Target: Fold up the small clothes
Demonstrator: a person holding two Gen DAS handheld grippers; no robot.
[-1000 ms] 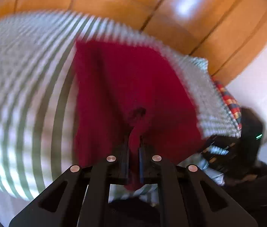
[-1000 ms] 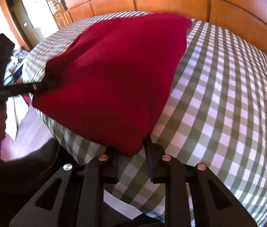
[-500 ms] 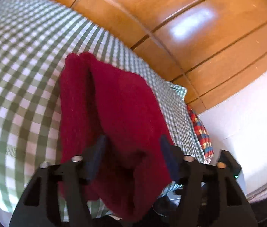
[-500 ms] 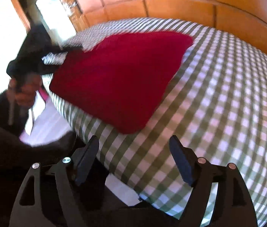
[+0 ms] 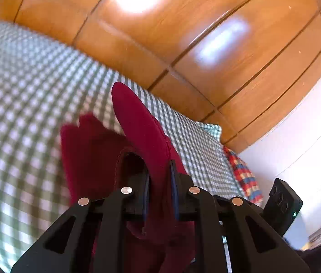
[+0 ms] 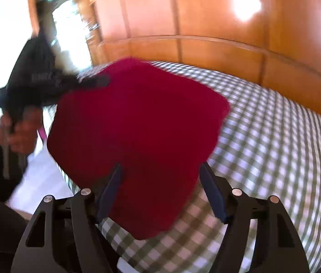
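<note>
A dark red knitted garment (image 5: 137, 118) lies on the checked bed, and one fold of it is raised. My left gripper (image 5: 159, 170) pinches that fold, its jaws closing with the red cloth pressed between the pads. In the right wrist view the garment (image 6: 137, 125) spreads flat near the bed's corner. The left gripper (image 6: 102, 82) touches its far left edge, held by a person's hand (image 6: 17, 132). My right gripper (image 6: 160, 166) hovers above the garment's near edge. Its jaws stand wide and are closing slightly, and the pads are off the cloth.
The bed wears a green and white checked sheet (image 6: 274, 147). Glossy wooden panels (image 5: 183, 34) rise behind it. A red plaid pillow (image 5: 242, 173) and a black device (image 5: 282, 202) sit at the right. A bright doorway (image 6: 69, 22) is at the far left.
Both grippers let go of the garment and opened. The left has since closed again on a fold and lifted it. The right has stayed open and risen.
</note>
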